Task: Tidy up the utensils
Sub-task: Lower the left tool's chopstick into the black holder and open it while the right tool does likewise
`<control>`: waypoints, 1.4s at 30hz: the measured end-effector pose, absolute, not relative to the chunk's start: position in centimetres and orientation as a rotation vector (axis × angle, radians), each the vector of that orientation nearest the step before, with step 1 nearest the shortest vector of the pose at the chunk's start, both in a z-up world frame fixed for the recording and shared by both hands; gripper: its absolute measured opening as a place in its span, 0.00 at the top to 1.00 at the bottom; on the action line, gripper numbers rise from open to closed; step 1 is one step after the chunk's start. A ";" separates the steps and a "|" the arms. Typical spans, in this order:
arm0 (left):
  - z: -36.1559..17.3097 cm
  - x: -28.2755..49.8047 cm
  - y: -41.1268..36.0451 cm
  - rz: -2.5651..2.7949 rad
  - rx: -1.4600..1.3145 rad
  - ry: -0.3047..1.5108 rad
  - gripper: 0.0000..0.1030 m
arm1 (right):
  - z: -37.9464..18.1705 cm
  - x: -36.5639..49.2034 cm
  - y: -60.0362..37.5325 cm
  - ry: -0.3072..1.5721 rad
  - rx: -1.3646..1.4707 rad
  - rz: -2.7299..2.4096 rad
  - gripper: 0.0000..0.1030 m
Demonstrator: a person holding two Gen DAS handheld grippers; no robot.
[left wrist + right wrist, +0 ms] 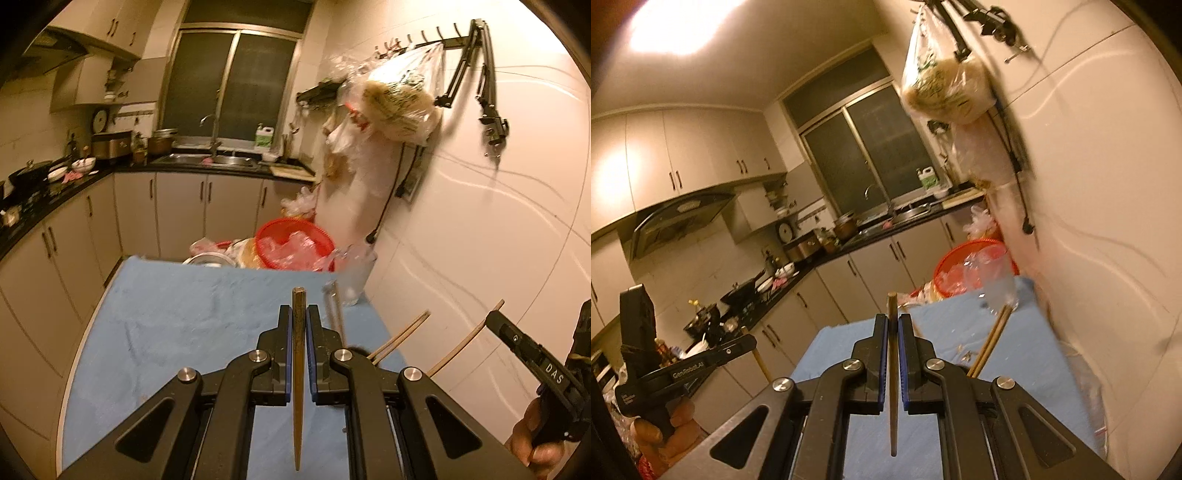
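Holding one chopstick apiece, both grippers hang above the blue table (166, 325), lifted clear of the cloth. The likely destination, as I judge it, is the clear glass cup (356, 275) at the table's far corner by the wall; it looks light and sits near the edge.

Risks from here: each stick is pinched along a narrow stretch only, so any wrist roll could let it swivel or slip out between the pads. Both long sticks heading to one narrow cup could cross or knock it over. Blur around the cup makes its exact rim hard to place.

Left gripper (298, 314): jaws drawn together, clamped on a dark chopstick (297, 369) running straight through them, tip poking past the fingertips.

Right gripper (893, 323): likewise closed hard on a paler chopstick (893, 387).

More loose chopsticks (991, 339) lean up near the cup, not yet gathered. Red basket (295, 243) with plastic wrap sits beyond the table's far end.
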State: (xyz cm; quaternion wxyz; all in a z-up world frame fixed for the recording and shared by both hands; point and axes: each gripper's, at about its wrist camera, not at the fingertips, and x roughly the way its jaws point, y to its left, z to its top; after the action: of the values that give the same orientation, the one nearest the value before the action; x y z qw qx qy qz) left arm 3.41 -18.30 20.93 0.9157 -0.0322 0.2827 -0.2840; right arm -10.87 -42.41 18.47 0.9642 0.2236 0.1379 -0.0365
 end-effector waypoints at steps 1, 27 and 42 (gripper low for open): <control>21.4 3.5 -18.9 -0.590 -0.064 0.572 0.93 | 18.9 -10.9 -42.8 0.270 0.452 -0.078 0.95; 16.3 11.8 -29.6 -0.603 -0.153 0.628 0.93 | 15.8 -4.3 -49.8 0.326 0.459 -0.173 0.95; 13.6 11.5 -29.5 -0.631 -0.128 0.683 0.92 | 10.8 -2.1 -50.0 0.506 0.531 -0.148 0.93</control>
State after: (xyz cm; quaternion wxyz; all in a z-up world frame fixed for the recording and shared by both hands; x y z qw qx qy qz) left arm 11.45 -29.47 13.58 0.8920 -0.0616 0.3290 -0.3038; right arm -2.07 -50.01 10.78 0.9309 0.2594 0.2469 -0.0724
